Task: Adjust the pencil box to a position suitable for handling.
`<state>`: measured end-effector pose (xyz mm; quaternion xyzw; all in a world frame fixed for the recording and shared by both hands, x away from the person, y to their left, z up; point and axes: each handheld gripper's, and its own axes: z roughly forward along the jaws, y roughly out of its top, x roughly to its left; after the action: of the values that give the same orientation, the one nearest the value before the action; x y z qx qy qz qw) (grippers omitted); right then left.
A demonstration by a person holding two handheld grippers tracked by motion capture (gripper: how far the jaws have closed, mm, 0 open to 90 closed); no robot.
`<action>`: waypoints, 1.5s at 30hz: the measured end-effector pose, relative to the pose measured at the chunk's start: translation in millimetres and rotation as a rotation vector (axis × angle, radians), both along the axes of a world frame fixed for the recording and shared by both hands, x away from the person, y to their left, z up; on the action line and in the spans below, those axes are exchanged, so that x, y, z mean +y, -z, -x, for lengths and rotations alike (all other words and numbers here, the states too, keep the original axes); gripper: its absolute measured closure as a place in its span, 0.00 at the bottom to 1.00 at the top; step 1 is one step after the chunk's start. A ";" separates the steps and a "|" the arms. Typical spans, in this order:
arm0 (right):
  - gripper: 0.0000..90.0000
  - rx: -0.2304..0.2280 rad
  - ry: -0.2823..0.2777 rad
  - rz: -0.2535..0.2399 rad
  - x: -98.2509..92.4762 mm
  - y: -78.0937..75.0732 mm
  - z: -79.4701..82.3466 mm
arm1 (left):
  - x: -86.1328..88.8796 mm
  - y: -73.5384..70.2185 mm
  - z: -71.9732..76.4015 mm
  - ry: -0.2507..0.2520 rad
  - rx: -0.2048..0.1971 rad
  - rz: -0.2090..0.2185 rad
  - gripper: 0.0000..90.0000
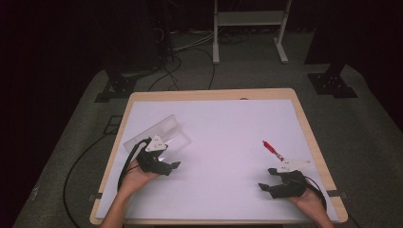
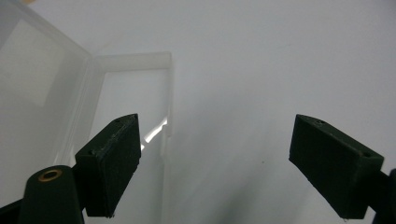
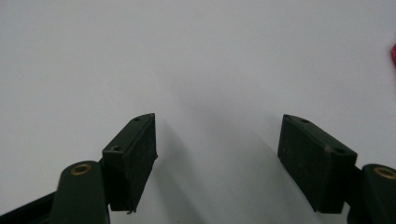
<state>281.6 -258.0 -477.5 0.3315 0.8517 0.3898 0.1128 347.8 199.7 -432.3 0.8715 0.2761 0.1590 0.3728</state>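
High view: red pen (image 1: 272, 148) lies flat just beyond the right gripper (image 1: 269, 178), long axis diagonal, tip toward it. Clear case (image 1: 157, 133), lid open, lies just beyond the left gripper (image 1: 171, 165). Both sets of jaws spread, empty. Risk: pen rolling (slim barrel) under an off-centre pinch.
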 end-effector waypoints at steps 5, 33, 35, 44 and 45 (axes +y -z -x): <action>0.30 0.001 0.000 0.000 0.2 -0.1 0.4 | 4.4 3.9 -5.8 -0.020 0.016 -0.012 0.19; 0.30 -0.003 -0.007 0.000 0.4 -0.3 0.9 | 16.9 18.4 -19.5 -0.056 0.088 -0.110 0.69; 0.30 -0.003 -0.007 0.000 0.4 -0.4 1.0 | 16.4 19.1 -19.4 -0.055 0.087 -0.112 0.72; 0.30 -0.004 -0.007 -0.001 0.4 -0.4 0.9 | 16.2 20.6 -19.3 -0.031 0.098 -0.129 0.86; 0.30 -0.002 -0.006 -0.001 0.5 -0.5 1.1 | 16.2 20.8 -19.3 -0.029 0.101 -0.129 0.87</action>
<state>280.5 -257.6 -477.0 0.3286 0.8524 0.3910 0.1120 367.1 216.0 -453.1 0.8965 0.2965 0.1376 0.2990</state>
